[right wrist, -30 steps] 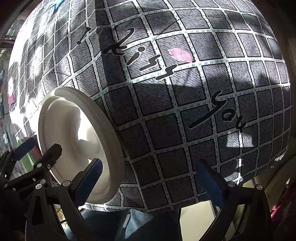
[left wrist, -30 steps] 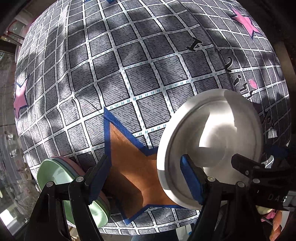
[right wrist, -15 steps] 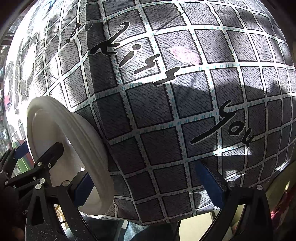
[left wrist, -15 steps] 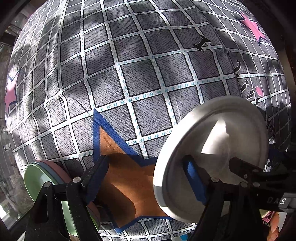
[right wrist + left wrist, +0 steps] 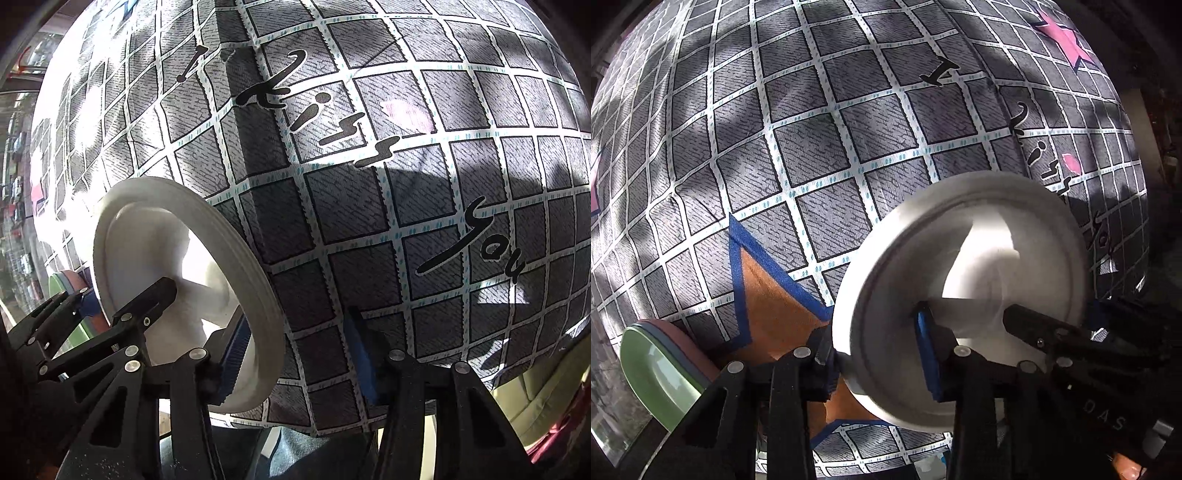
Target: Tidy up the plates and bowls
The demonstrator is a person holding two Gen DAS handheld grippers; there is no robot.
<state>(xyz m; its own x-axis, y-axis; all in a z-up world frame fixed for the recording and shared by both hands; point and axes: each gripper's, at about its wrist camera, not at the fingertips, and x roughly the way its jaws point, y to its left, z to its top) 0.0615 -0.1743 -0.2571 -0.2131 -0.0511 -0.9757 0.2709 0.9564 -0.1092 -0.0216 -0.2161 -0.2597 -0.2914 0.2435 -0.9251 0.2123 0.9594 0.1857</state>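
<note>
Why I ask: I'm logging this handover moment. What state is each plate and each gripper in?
white plate: lifted off the cloth, tilted on edge, rim between both grippers' fingers.
left gripper: closed on the white plate's rim.
right gripper: open, one pad on the plate's face, a gap behind the rim.
green plate: lying on top of a pink plate, at the cloth's edge.
tablecloth: spread, slightly creased.

Left gripper straddles near rim of white plate: one blue-padded finger over plate's face, other beneath rim. Plate tilted, raised off grey checked cloth. Right gripper's finger reaches onto plate from the right. Stack of green and pink plates lies lower left, beside orange star print
</note>
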